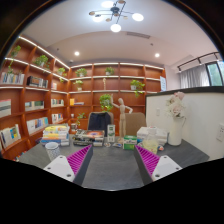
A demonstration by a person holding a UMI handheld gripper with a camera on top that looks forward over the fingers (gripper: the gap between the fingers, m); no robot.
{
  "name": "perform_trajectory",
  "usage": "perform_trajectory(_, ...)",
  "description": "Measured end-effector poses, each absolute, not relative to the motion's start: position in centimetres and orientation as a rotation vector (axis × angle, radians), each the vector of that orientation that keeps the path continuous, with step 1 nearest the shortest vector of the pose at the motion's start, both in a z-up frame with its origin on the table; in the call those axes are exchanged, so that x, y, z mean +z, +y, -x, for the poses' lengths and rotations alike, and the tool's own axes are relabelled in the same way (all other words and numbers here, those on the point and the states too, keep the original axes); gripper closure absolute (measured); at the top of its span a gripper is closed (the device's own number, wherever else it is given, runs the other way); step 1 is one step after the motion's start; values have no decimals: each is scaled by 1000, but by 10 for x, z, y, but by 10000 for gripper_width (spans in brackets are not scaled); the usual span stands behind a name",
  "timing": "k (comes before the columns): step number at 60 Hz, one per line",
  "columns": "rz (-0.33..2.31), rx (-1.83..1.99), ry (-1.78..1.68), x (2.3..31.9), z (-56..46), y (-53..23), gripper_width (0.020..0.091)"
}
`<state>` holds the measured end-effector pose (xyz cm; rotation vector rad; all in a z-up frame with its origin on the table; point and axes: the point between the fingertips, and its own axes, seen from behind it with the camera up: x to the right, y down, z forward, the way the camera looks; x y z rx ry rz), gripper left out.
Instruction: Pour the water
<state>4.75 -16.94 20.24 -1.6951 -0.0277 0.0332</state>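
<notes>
My gripper (pixel 113 149) is open and hangs low over a dark grey table (pixel 111 168). Its magenta pads (pixel 78 160) stand wide apart with only bare tabletop between them. Beyond the fingertips, at the table's far end, lies a row of small items (pixel 98 140) and a green box (pixel 128 142). They are too small for me to tell a bottle or a cup among them. Nothing touches the fingers.
Colourful boxes (pixel 55 133) are stacked at the far left of the table and white containers (pixel 155 138) at the far right. A white figure (pixel 176 112) stands to the right. Behind the table are a chair (pixel 100 122), a wooden mannequin (pixel 121 110) and lit wall shelves (pixel 35 85).
</notes>
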Motion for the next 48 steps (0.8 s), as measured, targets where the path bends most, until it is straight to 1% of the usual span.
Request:
perform_trajectory(2,1681,44,-45,199,-46,-170,266)
perform_trajectory(4,1671,50,-59,190,-47,-171,276)
perform_trajectory(8,1684,47,-50,162,-61,-170,282)
perform_trajectory(9,1693,43,-45,178,-59,-165,281)
perform_trajectory(10,1695,42,-40,154,-69,-167,283)
perform_trajectory(11,1702,38,-32,145,-75,-167,282)
perform_trajectory(14,1715,20,-3,128,-92,-165,278)
perform_trajectory(18,1720,-7,40,114,-119,-158,275)
perform_trajectory(23,1717,-38,73,109,-148,-144,274)
perform_trajectory(31,1700,-69,95,112,-180,-109,279)
perform_trajectory(41,1680,-82,73,118,-194,-63,282)
perform_trajectory(48,1677,-79,77,116,-196,-38,284)
